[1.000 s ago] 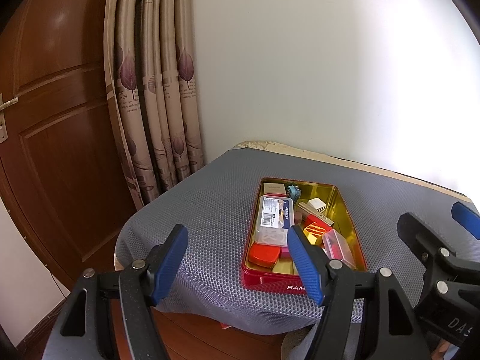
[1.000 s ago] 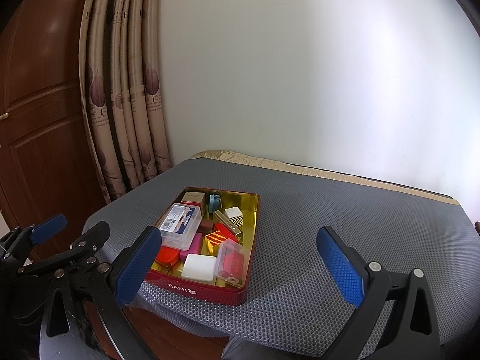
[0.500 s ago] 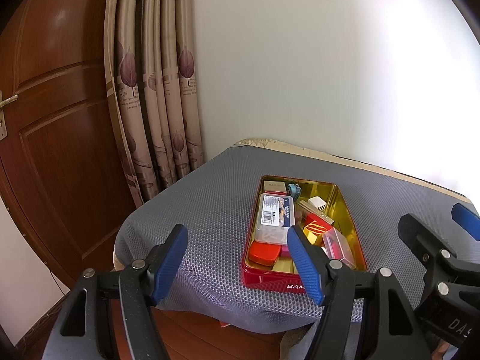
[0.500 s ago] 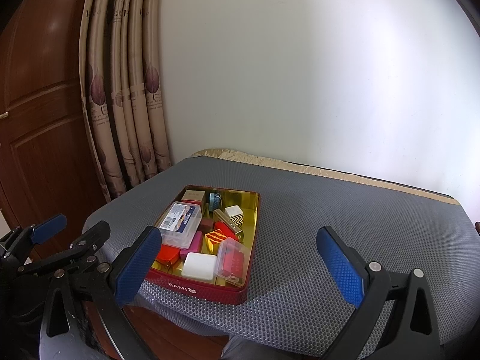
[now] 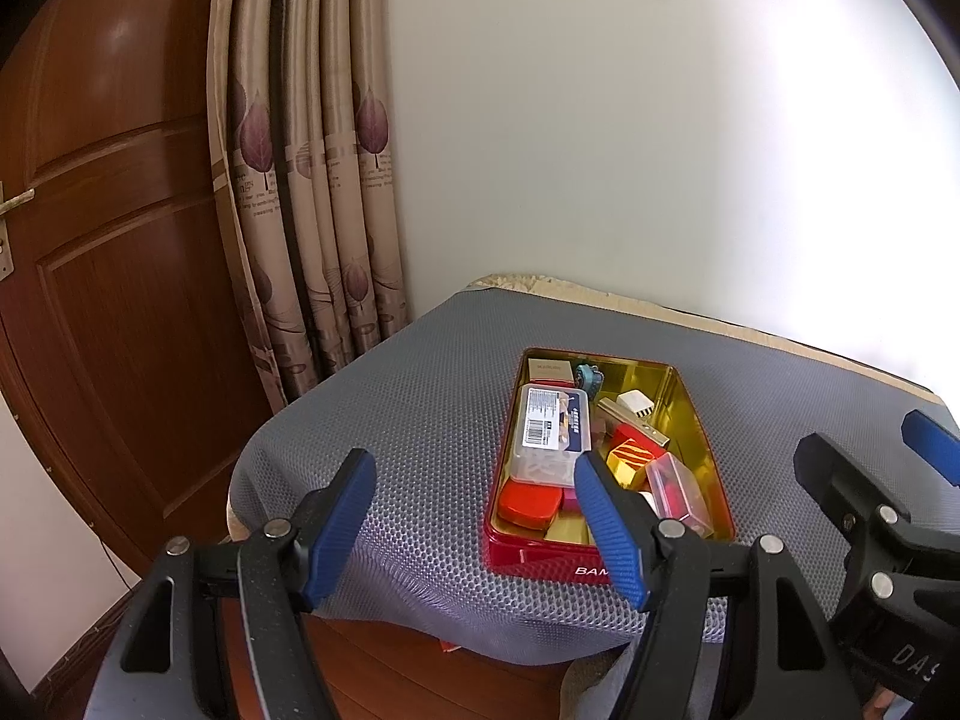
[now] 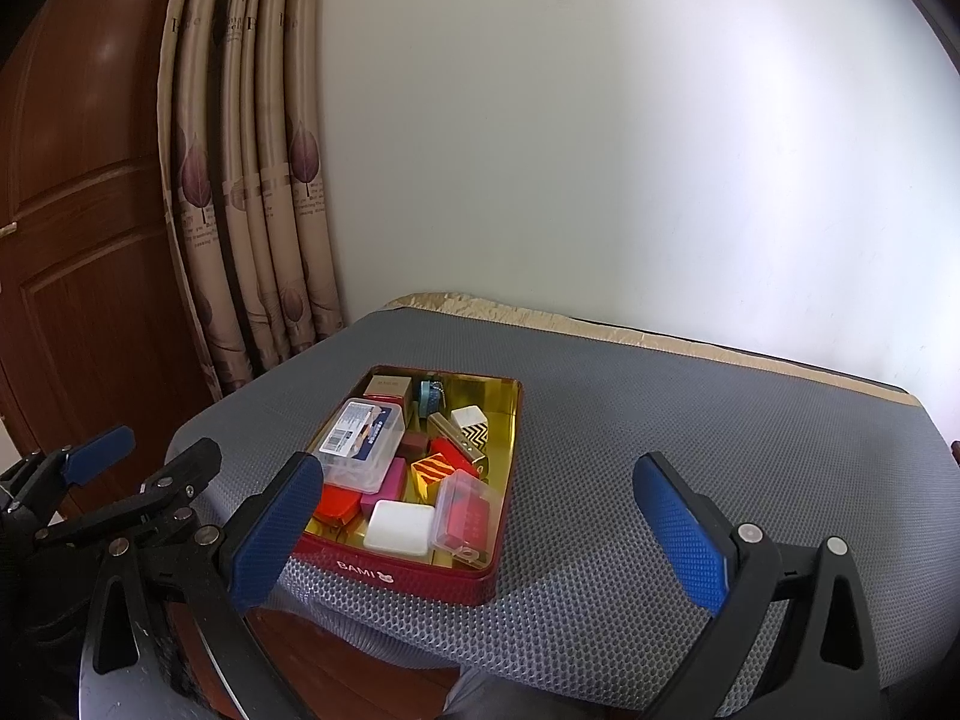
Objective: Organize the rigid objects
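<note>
Nothing is shifting since earlier: I'm holding left gripper (image 5: 474, 519) and right gripper (image 6: 480, 531) released, empty, near the red rectangular metal tin (image 6: 414, 567) crammed with small boxes; grey-mesh worktop (image 6: 690, 420) otherwise bare.

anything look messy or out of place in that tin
Yes: the red tin holds a jumble. The clear labelled box lies tilted on top of smaller items, and a small clear case leans on the right wall. Nothing has spilled onto the grey mat.
</note>
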`<state>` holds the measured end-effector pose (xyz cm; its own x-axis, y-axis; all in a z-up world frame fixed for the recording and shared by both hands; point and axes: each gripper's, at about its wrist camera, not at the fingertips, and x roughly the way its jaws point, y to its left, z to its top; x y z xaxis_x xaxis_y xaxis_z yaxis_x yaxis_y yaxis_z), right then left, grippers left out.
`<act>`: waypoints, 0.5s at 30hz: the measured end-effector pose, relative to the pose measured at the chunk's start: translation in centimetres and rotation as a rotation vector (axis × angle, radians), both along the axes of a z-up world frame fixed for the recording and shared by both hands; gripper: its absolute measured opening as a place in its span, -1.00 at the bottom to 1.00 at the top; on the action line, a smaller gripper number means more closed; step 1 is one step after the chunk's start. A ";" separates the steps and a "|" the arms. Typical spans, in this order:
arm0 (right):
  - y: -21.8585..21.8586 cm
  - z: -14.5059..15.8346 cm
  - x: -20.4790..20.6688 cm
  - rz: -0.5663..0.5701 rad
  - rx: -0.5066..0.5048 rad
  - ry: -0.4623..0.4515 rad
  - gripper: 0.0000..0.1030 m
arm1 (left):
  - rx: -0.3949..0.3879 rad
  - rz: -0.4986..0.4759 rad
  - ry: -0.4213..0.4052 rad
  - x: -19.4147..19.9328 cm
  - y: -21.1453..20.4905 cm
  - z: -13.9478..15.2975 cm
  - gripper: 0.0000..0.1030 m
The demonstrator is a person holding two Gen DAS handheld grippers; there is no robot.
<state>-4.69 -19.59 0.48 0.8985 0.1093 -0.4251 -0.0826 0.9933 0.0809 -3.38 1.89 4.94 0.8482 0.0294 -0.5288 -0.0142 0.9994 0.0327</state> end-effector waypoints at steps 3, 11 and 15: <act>0.0 0.0 -0.2 0.001 0.000 0.000 0.99 | 0.000 -0.001 0.003 0.1 0.1 0.0 0.37; 0.0 0.0 -0.3 0.002 0.000 0.004 0.99 | 0.001 -0.004 0.009 0.1 0.1 -0.1 0.37; 0.0 0.0 -0.3 0.002 -0.002 0.004 0.99 | 0.003 -0.002 0.010 0.0 0.1 -0.2 0.37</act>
